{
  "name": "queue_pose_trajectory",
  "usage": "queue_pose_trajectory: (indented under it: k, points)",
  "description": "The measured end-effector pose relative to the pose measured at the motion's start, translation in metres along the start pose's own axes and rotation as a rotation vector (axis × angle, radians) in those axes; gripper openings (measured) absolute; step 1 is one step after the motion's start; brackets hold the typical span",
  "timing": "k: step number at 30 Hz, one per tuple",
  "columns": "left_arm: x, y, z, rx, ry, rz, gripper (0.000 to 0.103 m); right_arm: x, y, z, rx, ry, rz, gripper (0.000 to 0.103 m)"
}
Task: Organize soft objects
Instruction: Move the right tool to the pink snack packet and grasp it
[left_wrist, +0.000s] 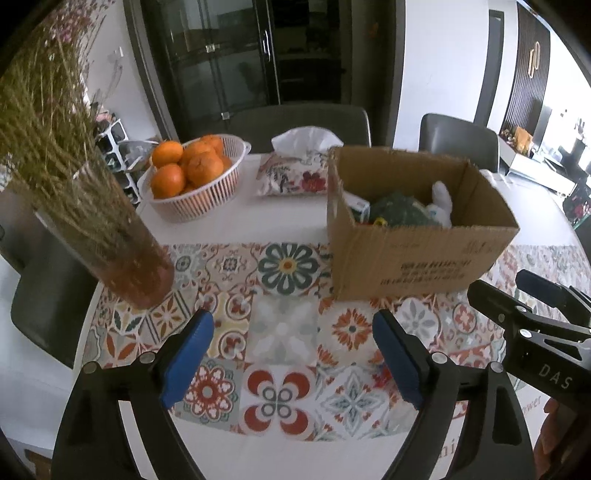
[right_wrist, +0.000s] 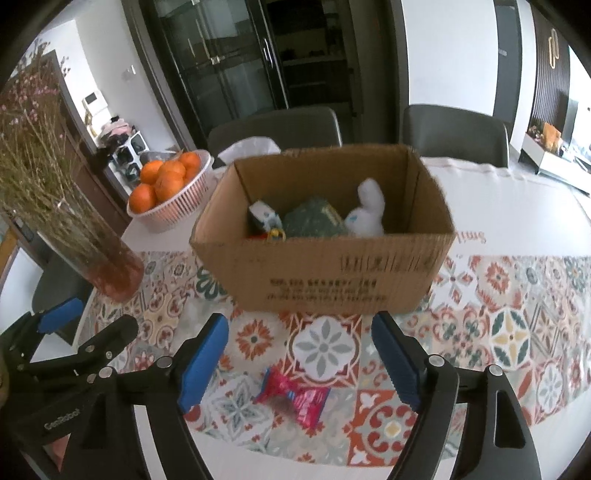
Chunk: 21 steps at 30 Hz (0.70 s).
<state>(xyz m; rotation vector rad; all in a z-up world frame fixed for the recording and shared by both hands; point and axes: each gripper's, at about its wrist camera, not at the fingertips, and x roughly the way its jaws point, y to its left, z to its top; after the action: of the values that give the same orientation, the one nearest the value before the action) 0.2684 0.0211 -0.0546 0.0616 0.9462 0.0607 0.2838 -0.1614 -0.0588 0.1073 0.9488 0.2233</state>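
Item: red snack packet (right_wrist: 293, 397), lying on the tiled runner just before our right gripper (right_wrist: 299, 354), jaws spread, left gripper (left_wrist: 293, 350) likewise spread and empty; we should straddle its middle, pinch gently, then carry it to the cardboard box (right_wrist: 325, 273).

We note box (right_wrist: 325, 273) mid-table, toys (right_wrist: 365, 214) inside; basket (right_wrist: 173, 206) and vase (right_wrist: 107, 266) to left; wrapper (right_wrist: 295, 398) before box, on runner (right_wrist: 517, 332).
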Motion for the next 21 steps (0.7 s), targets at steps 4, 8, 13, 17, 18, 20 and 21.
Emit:
queue_pose_trajectory:
  k: [4, 8, 13, 17, 18, 20, 21]
  points:
    - [0.004, 0.006, -0.015, -0.005, 0.024, 0.002, 0.088, 0.007, 0.005, -0.013, 0.002, 0.028, 0.000, 0.081]
    - [0.010, 0.012, -0.029, -0.017, 0.051, 0.001, 0.088, 0.013, 0.009, -0.022, 0.001, 0.052, -0.004, 0.081]
    - [0.018, 0.019, -0.044, -0.037, 0.084, 0.000, 0.088, 0.022, 0.014, -0.034, -0.009, 0.077, -0.001, 0.081]
    - [0.024, 0.022, -0.055, -0.058, 0.109, 0.000, 0.089, 0.030, 0.015, -0.041, -0.012, 0.100, 0.008, 0.081]
    - [0.025, 0.022, -0.057, -0.062, 0.113, 0.001, 0.089, 0.033, 0.014, -0.043, -0.011, 0.108, 0.012, 0.081]
    - [0.030, 0.022, -0.063, -0.072, 0.129, 0.001, 0.089, 0.039, 0.013, -0.047, -0.006, 0.123, 0.014, 0.081]
    - [0.031, 0.023, -0.066, -0.075, 0.137, 0.004, 0.089, 0.042, 0.011, -0.049, -0.003, 0.129, 0.016, 0.081]
